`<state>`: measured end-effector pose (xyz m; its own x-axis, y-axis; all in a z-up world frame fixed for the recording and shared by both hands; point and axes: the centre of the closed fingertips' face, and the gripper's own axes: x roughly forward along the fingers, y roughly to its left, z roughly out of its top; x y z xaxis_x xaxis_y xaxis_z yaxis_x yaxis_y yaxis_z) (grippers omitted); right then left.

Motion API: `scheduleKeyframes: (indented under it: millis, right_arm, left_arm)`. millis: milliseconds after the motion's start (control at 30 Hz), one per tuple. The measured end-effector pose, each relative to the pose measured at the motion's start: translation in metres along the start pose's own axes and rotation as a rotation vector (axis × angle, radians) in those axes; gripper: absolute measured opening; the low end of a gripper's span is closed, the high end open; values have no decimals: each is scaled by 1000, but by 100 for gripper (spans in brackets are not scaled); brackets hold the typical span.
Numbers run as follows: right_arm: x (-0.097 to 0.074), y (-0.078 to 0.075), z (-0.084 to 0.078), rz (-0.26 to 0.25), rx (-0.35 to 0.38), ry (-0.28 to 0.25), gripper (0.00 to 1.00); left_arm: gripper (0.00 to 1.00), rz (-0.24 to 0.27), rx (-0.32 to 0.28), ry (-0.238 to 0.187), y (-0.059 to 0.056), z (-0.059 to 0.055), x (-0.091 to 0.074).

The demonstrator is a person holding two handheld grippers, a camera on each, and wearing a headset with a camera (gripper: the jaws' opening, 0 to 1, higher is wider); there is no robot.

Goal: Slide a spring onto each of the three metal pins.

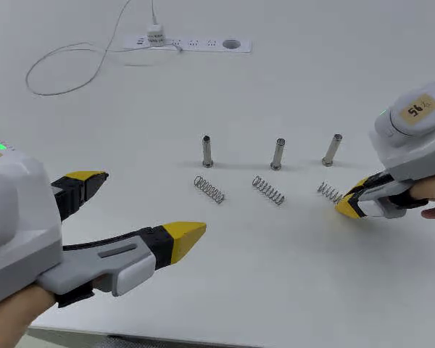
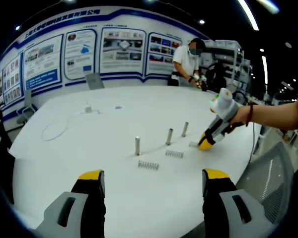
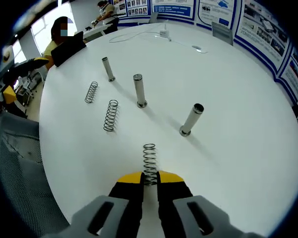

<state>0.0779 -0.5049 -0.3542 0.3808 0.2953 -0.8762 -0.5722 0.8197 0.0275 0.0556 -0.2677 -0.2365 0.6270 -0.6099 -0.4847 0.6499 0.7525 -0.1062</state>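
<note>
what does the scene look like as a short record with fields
pins: three, upright in a row, all bare
loose: left spring and middle spring lie on the table before the pins
right tongs: shut on one end of the right spring
left tongs: open, holding nothing
progress: no spring on a pin yet

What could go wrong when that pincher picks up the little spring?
The right gripper pinches just the very end of the spring, so the spring may droop, bend or ping away when lifted. The nearest pin stands upright close by, and a wobbly spring could bump it and maybe topple it.
</note>
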Motion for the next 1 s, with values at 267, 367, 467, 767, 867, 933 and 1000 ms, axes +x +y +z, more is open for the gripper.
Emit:
scheduleKeyframes:
  millis: [267, 367, 467, 767, 867, 933, 1000]
  right_arm:
    - [-4, -1, 5, -20, 0, -45, 11]
    - [-8, -1, 11, -26, 6, -70, 11]
    - [-13, 1, 18, -20, 26, -109, 11]
    - [-30, 19, 46, 41, 17, -259, 11]
    - [-36, 26, 56, 55, -9, -308, 11]
    - [-40, 31, 62, 62, -24, -339, 11]
    - [-44, 36, 69, 71, -52, -377, 11]
  left_arm:
    - [80, -14, 4, 3, -3, 1, 1]
    - [79, -22, -5, -1, -5, 2, 2]
    - [78, -31, -15, -5, -6, 3, 3]
    - [72, -79, -64, -33, -13, 12, 7]
    - [69, -100, -65, -42, -17, 16, 9]
    - [68, -110, -66, -46, -19, 18, 10]
    - [66, -121, -66, -53, -20, 21, 12]
